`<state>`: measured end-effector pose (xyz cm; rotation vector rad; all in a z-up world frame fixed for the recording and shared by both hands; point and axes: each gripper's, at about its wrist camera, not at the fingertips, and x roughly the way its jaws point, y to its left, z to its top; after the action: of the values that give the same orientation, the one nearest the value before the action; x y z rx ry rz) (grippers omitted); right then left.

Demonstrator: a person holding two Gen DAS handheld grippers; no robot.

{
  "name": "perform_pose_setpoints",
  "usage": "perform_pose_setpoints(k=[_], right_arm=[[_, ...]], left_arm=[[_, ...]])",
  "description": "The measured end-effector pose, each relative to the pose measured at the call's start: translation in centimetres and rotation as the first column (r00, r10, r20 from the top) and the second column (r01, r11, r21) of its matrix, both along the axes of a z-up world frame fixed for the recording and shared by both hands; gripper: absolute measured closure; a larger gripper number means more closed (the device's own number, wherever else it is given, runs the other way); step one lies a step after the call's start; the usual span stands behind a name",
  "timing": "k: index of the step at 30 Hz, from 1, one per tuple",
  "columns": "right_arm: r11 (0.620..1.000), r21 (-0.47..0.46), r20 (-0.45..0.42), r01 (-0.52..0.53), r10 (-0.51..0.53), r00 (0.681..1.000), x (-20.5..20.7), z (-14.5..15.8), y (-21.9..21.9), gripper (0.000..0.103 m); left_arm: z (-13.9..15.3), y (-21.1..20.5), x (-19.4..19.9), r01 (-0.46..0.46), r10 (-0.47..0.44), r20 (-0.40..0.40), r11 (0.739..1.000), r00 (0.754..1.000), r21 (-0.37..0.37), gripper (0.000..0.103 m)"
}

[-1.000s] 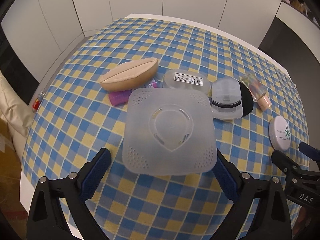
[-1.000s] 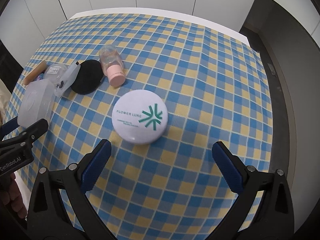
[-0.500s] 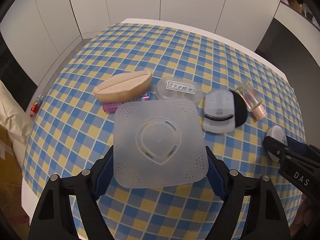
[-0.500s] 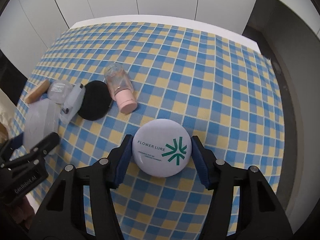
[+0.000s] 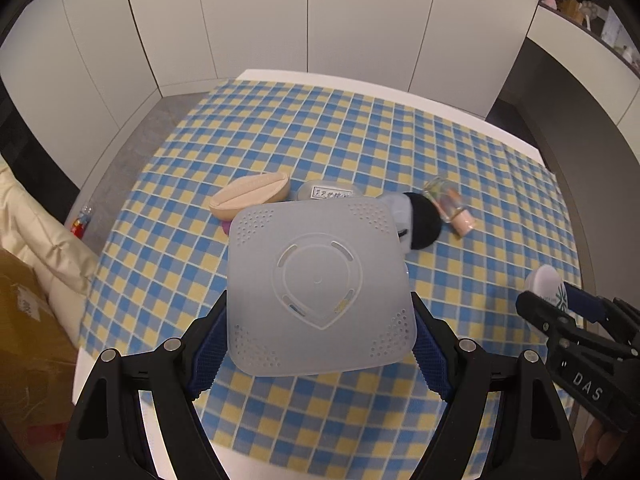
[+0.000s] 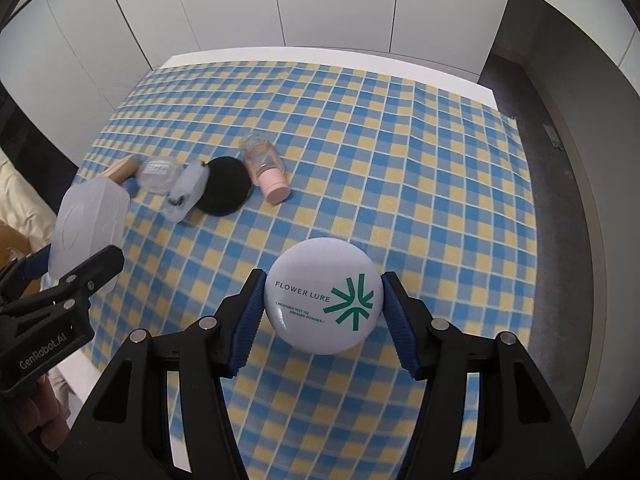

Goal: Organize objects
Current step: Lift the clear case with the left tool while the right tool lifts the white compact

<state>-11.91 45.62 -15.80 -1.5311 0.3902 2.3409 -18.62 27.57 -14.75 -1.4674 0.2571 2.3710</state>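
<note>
Gripping a translucent square lid [image 5: 320,288] by its side edges, the left gripper [image 5: 320,344] holds it above the checkered cloth [image 5: 360,140]; the right gripper [image 6: 322,320] clamps a white round compact [image 6: 322,300] near the cloth's near edge

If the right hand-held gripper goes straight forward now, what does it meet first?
Probably nothing: the right hand-held gripper, shut on the white compact, faces bare checkered tablecloth. The pink-capped bottle lies left of that line, though depth is unclear.

Frosted square lid [image 5: 320,288] and white round compact [image 6: 323,295], each gripper-held above cloth.
</note>
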Motion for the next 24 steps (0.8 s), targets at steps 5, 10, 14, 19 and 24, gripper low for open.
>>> perform_pose_setpoints(k=[5,10,14,19,24], right_arm=[[1.000,0.011,0.000,-0.009,0.009,1.000,1.8,2.3,-0.7,0.043],[0.999,0.029,-0.002,-0.013,0.013,1.000,3.7,4.1,-1.8,0.043],[0.999,0.045,-0.010,-0.018,0.018,1.000,4.8,5.8,-2.7,0.043],[0.999,0.039,-0.023,-0.011,0.012,1.000,6.3,7.4,-3.5,0.043],[0.999,0.050,-0.029,-0.020,0.021,0.999,7.6,9.0,-4.5,0.043]], left_arm=[[2.4,-0.4,1.5,0.012,-0.012,-0.019,1.000,1.000,0.021,0.022],[4.6,-0.9,3.6,0.030,-0.029,-0.039,0.999,0.999,0.031,0.022],[5.8,-1.6,4.9,0.028,-0.027,-0.042,0.999,0.999,0.043,0.022],[7.4,-2.2,6.6,0.047,-0.045,-0.052,0.997,0.998,0.054,0.022],[9.0,-3.0,8.2,0.063,-0.058,-0.065,0.996,0.996,0.067,0.022]])
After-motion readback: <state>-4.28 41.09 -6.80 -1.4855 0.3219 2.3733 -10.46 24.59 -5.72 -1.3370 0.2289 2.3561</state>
